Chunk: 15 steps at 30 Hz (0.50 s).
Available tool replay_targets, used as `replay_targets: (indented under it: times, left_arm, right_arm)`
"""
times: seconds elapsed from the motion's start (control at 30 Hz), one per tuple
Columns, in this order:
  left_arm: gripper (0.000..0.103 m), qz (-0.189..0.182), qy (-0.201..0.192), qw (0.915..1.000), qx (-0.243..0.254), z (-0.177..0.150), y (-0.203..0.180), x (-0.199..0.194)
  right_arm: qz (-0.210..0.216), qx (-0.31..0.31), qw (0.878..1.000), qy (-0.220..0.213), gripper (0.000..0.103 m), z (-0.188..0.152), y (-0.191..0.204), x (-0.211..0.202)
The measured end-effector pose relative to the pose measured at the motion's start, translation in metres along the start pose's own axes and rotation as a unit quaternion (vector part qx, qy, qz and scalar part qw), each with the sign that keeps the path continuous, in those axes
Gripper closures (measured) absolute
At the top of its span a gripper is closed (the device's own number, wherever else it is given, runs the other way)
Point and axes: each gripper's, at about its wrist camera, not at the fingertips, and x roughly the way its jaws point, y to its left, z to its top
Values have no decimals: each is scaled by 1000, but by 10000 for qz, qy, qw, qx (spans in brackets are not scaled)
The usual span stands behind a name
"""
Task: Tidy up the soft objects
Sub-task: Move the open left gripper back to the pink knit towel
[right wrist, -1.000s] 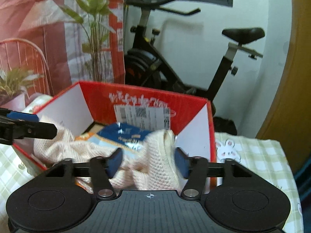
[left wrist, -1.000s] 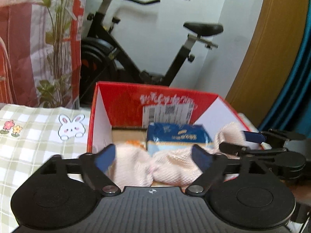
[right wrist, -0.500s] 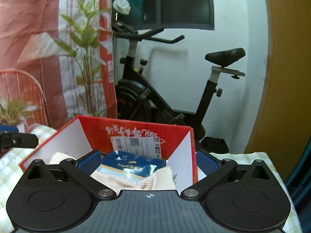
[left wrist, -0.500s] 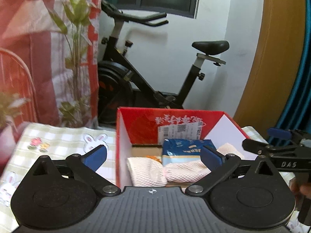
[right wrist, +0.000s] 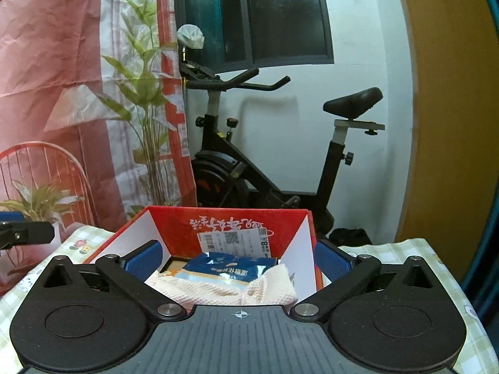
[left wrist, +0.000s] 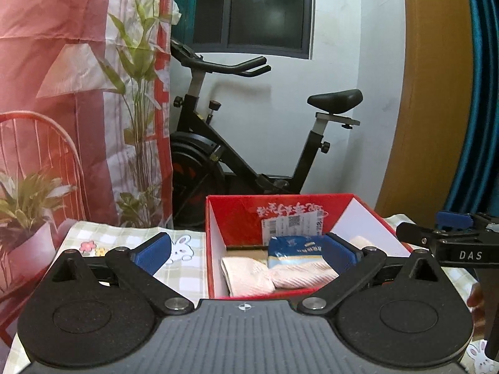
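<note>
Both the left hand-held gripper [left wrist: 246, 254] and the right hand-held gripper [right wrist: 235, 258] are seen spread wide with nothing between the blue pads, their jaws having just been opening. Beyond them, the pink knitted cloth [left wrist: 274, 275] is laid inside the red box [left wrist: 237, 215] beside a blue packet [left wrist: 294, 249]. The box is set on the checked table [left wrist: 124, 237].

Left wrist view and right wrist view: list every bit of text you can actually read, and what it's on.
"DAS": white letters on the right claw's black arm.
"8": on the white shipping label inside the red box; its other print and codes are too small to read.
White script on the box's red wall: unreadable.
Print on the blue packet: blurred.
</note>
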Motion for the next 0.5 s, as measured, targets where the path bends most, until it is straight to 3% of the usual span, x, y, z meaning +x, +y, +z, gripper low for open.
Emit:
replay_targets:
  times: [0.23, 0.5]
  left_arm:
    - [0, 87, -534, 9984, 184, -22, -8, -30]
    - [0, -136, -429, 9990, 43, -49, -15, -47]
  right_arm:
    - [93, 196, 9997, -73, 0, -14, -5, -21]
    - [327, 137, 9988, -332, 0, -43, -2, -49]
